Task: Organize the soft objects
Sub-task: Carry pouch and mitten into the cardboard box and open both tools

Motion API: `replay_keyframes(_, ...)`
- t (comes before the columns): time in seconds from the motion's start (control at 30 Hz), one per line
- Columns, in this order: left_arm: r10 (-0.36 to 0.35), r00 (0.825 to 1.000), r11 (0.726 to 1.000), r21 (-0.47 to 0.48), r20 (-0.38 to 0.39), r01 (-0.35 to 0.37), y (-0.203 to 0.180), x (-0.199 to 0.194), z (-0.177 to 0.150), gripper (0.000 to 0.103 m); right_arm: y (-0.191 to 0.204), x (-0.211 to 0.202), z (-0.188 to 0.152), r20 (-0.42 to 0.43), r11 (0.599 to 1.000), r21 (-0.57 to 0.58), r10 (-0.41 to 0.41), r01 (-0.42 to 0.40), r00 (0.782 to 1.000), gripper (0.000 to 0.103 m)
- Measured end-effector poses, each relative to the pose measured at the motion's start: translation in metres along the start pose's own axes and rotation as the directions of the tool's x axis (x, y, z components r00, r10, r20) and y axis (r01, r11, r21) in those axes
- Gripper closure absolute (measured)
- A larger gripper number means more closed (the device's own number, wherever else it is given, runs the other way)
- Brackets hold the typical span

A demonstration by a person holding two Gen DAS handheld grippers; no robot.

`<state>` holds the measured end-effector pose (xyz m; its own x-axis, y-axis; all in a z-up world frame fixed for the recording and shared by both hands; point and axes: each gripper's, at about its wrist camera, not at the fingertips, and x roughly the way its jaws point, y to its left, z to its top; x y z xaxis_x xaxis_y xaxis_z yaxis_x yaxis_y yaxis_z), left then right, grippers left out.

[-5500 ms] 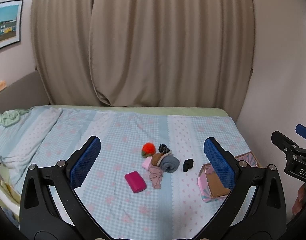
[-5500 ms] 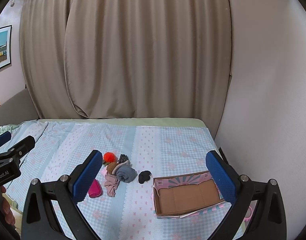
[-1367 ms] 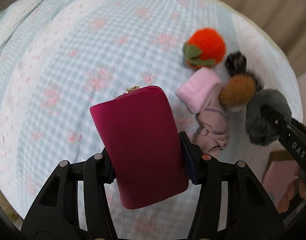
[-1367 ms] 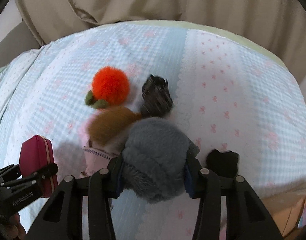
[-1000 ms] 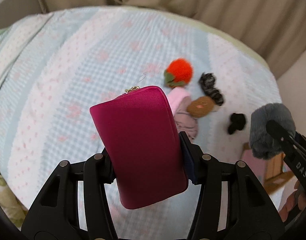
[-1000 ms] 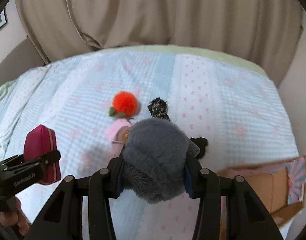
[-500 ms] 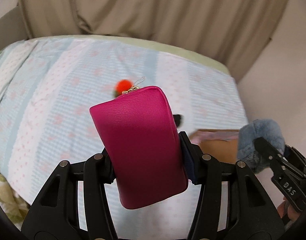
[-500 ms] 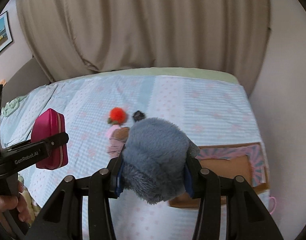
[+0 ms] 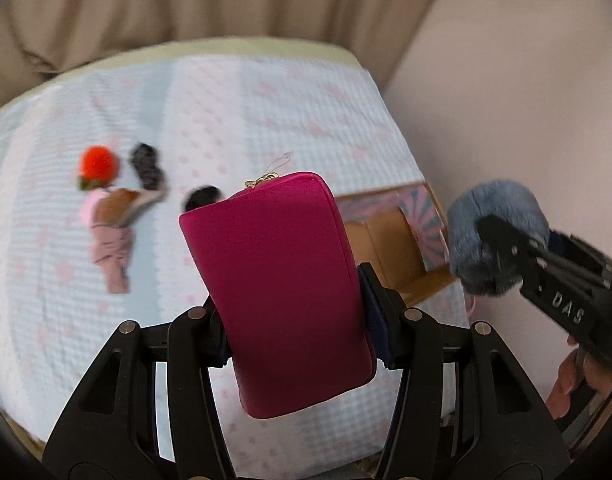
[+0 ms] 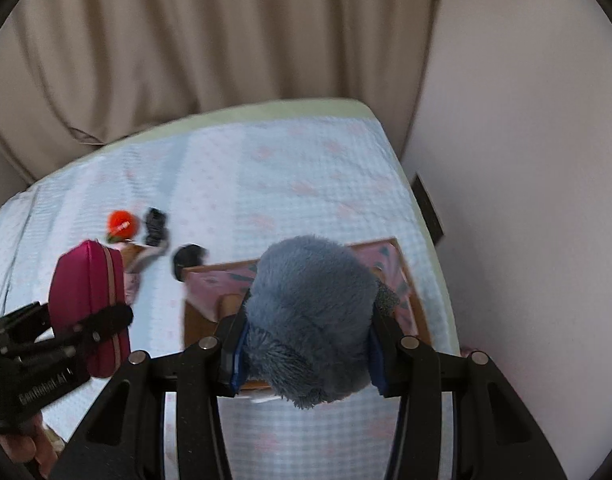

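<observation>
My left gripper is shut on a magenta zip pouch and holds it in the air above the bed; it also shows in the right wrist view. My right gripper is shut on a grey-blue furry item, held over the open cardboard box with the pink patterned lining. In the left wrist view the furry item hangs just right of the box. An orange pom-pom, a dark scrunchie, a black item, a brown item and pink cloth lie on the bed.
The blue checked bedspread covers the bed. Beige curtains hang behind it. A pale wall runs close along the bed's right edge, right beside the box.
Both grippers have swung right with their loads; the right one now holds the furry item over the box. The loose items have slid to the left of both views.
</observation>
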<state>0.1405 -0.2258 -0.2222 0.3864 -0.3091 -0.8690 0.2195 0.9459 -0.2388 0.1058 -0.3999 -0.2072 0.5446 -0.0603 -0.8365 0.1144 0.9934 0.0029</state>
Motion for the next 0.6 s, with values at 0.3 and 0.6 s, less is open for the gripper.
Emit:
replay_keyframes(0.3, 0.002, 0.977, 0.996, 0.082, -0.215, 0.016, -0.026, 0.118, 0.0, 0.054, -0.045, 0.096, 0.005, -0.206, 0.998, 0.059, -0.009, 0.022, 0.978, 0.06)
replay_keyframes(0.6, 0.031, 0.934, 0.991, 0.131, -0.355, 0.017, -0.037, 0.208, -0.007, 0.054, -0.064, 0.184, -0.004, -0.36, 0.989, 0.146, 0.085, -0.033, 0.929, 0.057)
